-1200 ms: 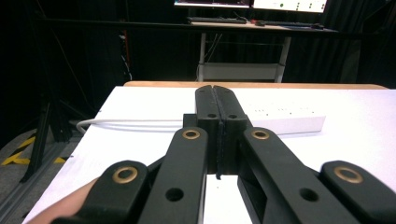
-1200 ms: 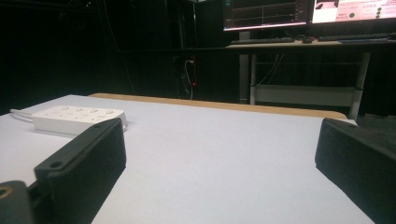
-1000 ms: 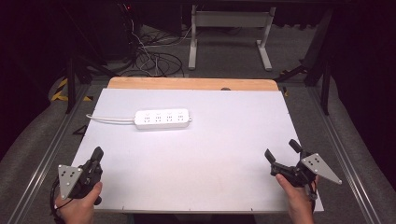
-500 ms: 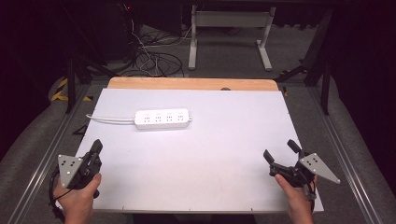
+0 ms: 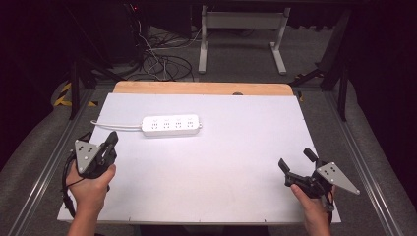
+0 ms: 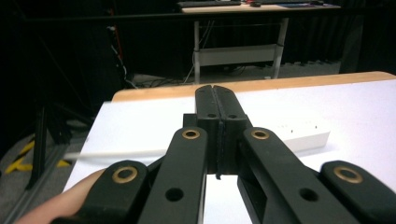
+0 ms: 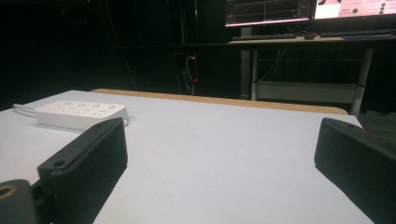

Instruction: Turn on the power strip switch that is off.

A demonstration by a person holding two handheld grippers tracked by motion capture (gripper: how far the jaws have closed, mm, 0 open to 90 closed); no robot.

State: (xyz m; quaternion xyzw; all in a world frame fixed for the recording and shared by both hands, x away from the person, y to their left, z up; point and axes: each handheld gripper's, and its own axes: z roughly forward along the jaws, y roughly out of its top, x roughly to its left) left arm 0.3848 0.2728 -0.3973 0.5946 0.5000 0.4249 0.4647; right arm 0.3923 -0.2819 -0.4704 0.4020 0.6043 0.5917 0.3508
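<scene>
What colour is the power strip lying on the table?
White: the long plastic power strip with a white cord, clearest in the high view.

Hidden behind the closed jaws of the left gripper (image 6: 216, 100), in the centre of the left gripper view: the middle part of the white power strip (image 6: 306, 136). Blurred at the left of that frame: its white cable (image 6: 116, 153). Cut off by the bottom edge there: a hand (image 6: 65, 207). In the right gripper view, cut off at the lower corners: both jaws of the right gripper (image 7: 219, 154). Cropped by the top edge: two monitors (image 7: 266, 10). Sockets on the strip too small to tell in the high view.
</scene>
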